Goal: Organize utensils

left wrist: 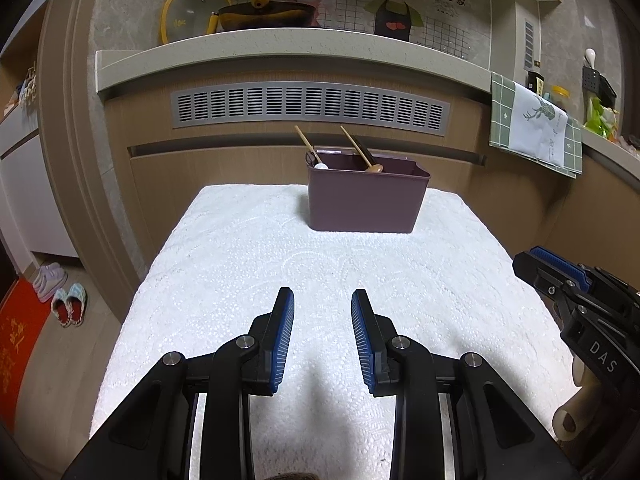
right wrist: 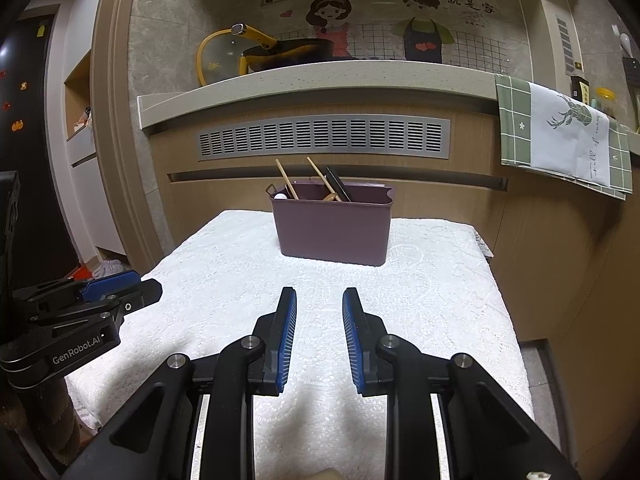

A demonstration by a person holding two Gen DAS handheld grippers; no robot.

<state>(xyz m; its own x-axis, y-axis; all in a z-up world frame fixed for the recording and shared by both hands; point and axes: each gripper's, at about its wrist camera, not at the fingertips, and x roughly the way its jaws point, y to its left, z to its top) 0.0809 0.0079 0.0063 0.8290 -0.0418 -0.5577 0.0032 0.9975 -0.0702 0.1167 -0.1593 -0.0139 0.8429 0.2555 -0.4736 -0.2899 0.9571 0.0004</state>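
While both grippers hover over the near half of the table (left wrist: pixel 224 264), nothing sits between their jaws. The left gripper (left wrist: pixel 323 300) has its jaws spread apart, blue pads (left wrist: pixel 285 336) facing each other across bare white cloth (right wrist: pixel 440 300). The right gripper (right wrist: pixel 319 298) is likewise parted and holds nothing. Each shows in the other's view from the side: the right one at the right edge of the left wrist view, the left one at the left edge of the right wrist view.

At the far end of the table stands a purple bin (left wrist: pixel 362 200), upright, resting on the cloth and well apart from both grippers. Utensils lean inside it: two wooden handles (left wrist: pixel 305 139) tilt up to the left above the rim, a white spoon (left wrist: pixel 321 166) peeks over the left side, a wooden spoon bowl (left wrist: pixel 375 168) shows near the middle, and a dark flat utensil (right wrist: pixel 338 186) leans beside the second handle.

Behind the bin runs a cabinet front with a grey vent (left wrist: pixel 308 106). On the counter above sit a pan (left wrist: pixel 266 14) with a yellow handle and a yellow-rimmed lid (left wrist: pixel 192 12). A green checked towel (left wrist: pixel 536 128) hangs over the counter edge at right.
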